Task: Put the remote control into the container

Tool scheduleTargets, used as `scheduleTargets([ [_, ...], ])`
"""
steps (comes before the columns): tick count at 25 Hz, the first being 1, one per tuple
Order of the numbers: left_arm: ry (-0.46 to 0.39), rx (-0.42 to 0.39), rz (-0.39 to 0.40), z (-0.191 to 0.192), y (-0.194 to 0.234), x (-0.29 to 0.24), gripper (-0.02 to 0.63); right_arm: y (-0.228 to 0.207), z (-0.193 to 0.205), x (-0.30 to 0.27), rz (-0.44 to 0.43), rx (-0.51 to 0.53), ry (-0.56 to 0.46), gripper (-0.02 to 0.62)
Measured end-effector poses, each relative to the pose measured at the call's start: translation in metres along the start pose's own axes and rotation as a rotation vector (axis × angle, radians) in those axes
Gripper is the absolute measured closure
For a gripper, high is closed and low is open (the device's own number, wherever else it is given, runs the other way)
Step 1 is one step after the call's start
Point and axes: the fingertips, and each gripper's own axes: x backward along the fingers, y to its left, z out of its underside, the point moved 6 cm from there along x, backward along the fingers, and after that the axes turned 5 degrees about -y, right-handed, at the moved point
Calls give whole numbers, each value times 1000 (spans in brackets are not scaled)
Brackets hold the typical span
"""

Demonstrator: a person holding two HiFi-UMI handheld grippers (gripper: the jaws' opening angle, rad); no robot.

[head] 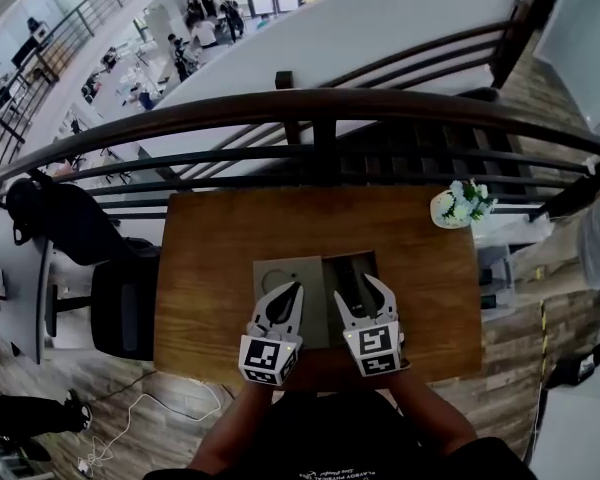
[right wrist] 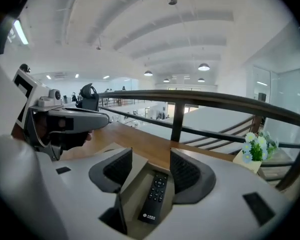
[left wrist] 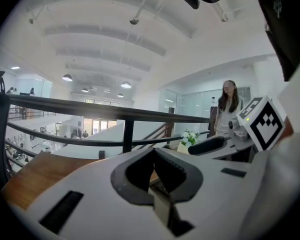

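The job looks to me done. The remote control (right wrist: 155, 196), a slim black plastic bar with small buttons, lies flat on the floor of the container (right wrist: 132, 180), a plain brown cardboard box. Its lid (head: 280, 271) rests flat beside it on the wooden desk (head: 210, 268). The right claw (right wrist: 151, 154) hangs just above the box with its ribbed dark pads wide apart and nothing between them, I think because it has let go. The left claw (left wrist: 153, 151) is beside it, tips together, and I can make out nothing held in it.
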Motion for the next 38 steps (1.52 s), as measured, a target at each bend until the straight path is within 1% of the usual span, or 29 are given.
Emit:
scheduleTargets([
  [2, -27, -4, 21, -10, -10, 2, 598, -2, -9, 10, 20, -7, -54, 367],
  [5, -58, -38, 47, -25, -23, 4, 598, -7, -32, 26, 62, -34, -174, 458],
  [6, -66, -50, 51, -30, -26, 4, 598, -9, -41, 31, 74, -33, -216, 491],
  [7, -76, -59, 53, -34, -29, 5, 598, -10, -50, 35, 84, -27, -254, 512],
  [9, -97, -68, 53, -44, -33, 7, 598, -12, -65, 43, 104, -13, -308, 547],
  [11, -114, -76, 53, -52, -37, 9, 598, -14, -76, 50, 122, -5, -336, 563],
  [18, -163, -94, 42, -74, -42, 15, 598, -14, -99, 67, 137, 25, -419, 566],
  [22, -167, -105, 22, -76, -42, 15, 598, -17, -98, 70, 139, 47, -416, 568],
  [32, -174, -115, 11, -81, -47, 14, 598, -25, -99, 72, 138, 39, -434, 568],
  [35, -173, -114, 5, -80, -46, 14, 598, -23, -99, 71, 127, 44, -439, 568],
  [38, -180, -113, -8, -82, -46, 16, 598, -20, -100, 73, 97, 49, -476, 568],
])
